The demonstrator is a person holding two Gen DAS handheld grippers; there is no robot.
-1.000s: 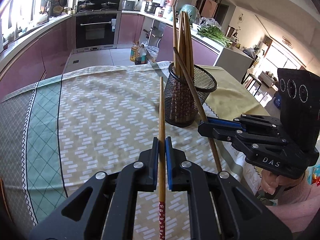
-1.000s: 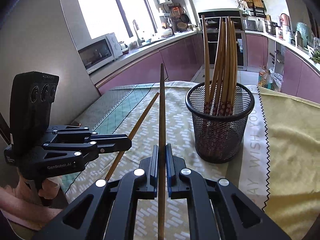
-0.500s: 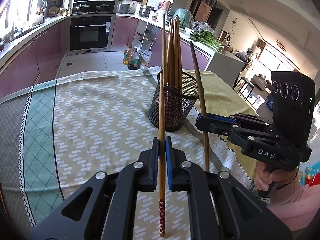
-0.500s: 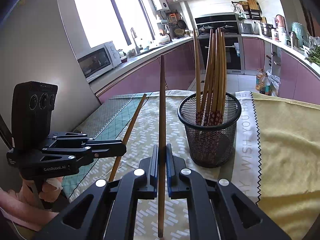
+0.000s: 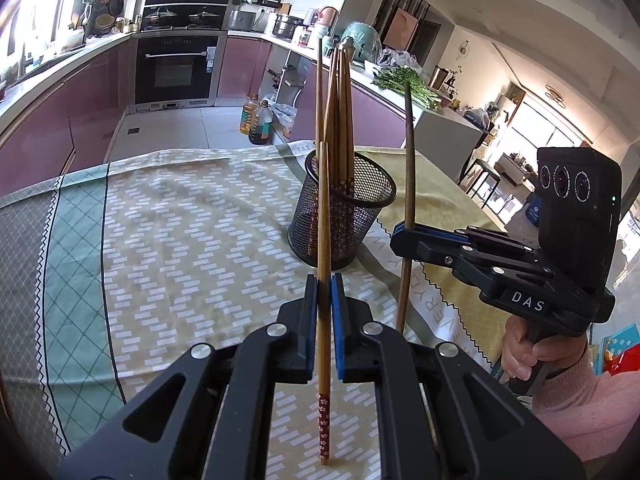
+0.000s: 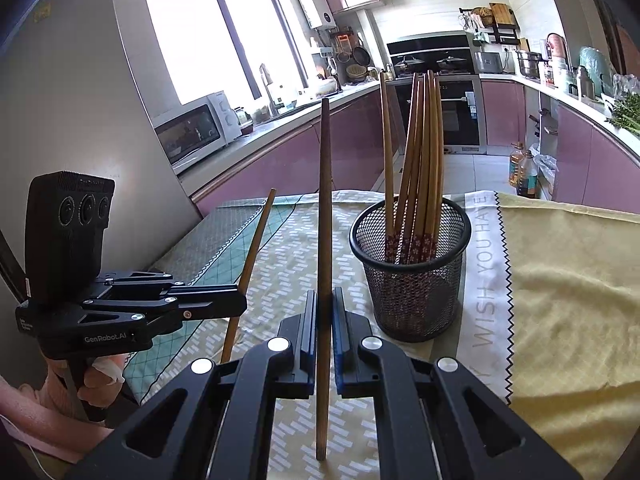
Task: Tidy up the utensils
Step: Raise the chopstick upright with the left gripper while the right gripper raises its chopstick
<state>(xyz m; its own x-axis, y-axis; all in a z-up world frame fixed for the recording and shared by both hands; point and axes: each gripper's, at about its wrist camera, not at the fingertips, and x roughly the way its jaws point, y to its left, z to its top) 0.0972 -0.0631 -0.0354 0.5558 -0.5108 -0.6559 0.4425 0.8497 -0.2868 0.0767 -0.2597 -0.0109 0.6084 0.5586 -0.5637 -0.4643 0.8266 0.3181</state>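
**Two chopsticks held upright beside a mesh holder**

In a kitchen with mauve cabinets, a person holds a gripper in each hand over a cloth-covered worktop (image 5: 168,216). The left gripper (image 5: 324,280) has its jaws pinching a bamboo chopstick (image 5: 323,248), which stands nearly upright with its red patterned end lowest, near the camera. The right gripper (image 6: 324,296) has its jaws pinching a darker, plain wooden chopstick (image 6: 325,208), also close to upright. In the left wrist view the right gripper sits to the right, near the black wire-mesh holder (image 5: 352,216). The holder stands on the cloth, just beyond both grippers, with a bundle of matching chopsticks (image 6: 420,152) standing in it, patterned ends down. A pink sleeve (image 5: 580,400) covers the right wrist.
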